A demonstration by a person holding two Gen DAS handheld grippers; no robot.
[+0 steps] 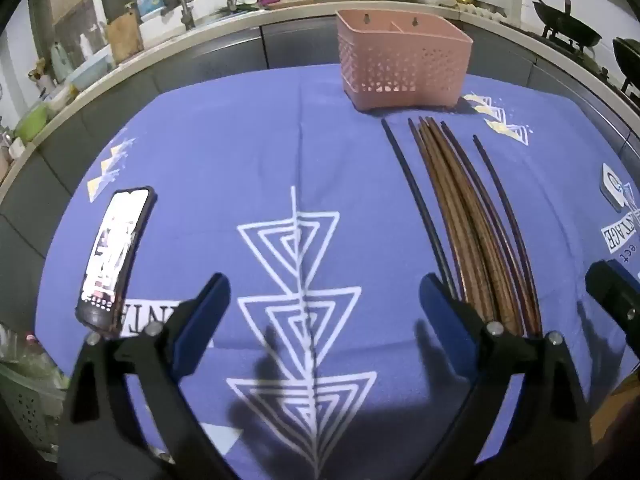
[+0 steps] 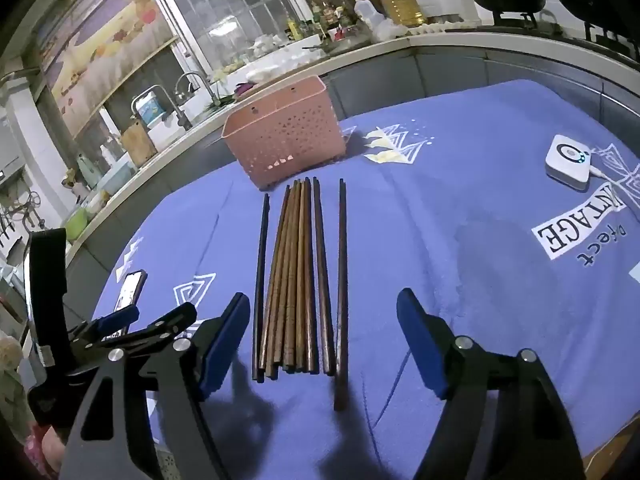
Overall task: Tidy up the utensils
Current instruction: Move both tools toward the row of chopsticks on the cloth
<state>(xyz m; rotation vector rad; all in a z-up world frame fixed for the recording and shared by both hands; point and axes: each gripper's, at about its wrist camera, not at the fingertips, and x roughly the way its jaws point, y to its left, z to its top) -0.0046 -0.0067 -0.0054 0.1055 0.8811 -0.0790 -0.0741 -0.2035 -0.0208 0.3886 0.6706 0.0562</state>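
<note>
Nothing organized yet, by the look of it. All chopsticks (image 2: 298, 280) lying flat in a row on the blue cloth (image 2: 460, 240) covering the tabletop, tips toward the pink basket (image 2: 282, 146) and stopping just short of its base. No utensil visible inside the basket — though the interior hidden from the right wrist view, and only the divided top rim seen from the left. So the whole job left: picking up, carrying, dropping into a compartment.

Left tongs (image 1: 324, 312) spread wide, gripping nothing, hovering over bare cloth beside the near ends of the sticks. Right tongs (image 2: 320, 344) also spread wide and empty, straddling the near ends of the row without touching.

Count, as far as resolvable: nine or ten chopsticks — one black at the left, a tight brown bundle of about six in the middle (exact number hard to tell where overlapping), two or three dark ones at the right, the outermost set slightly apart. One basket. One phone (image 1: 114, 258), one small white device (image 2: 568, 162).
</note>
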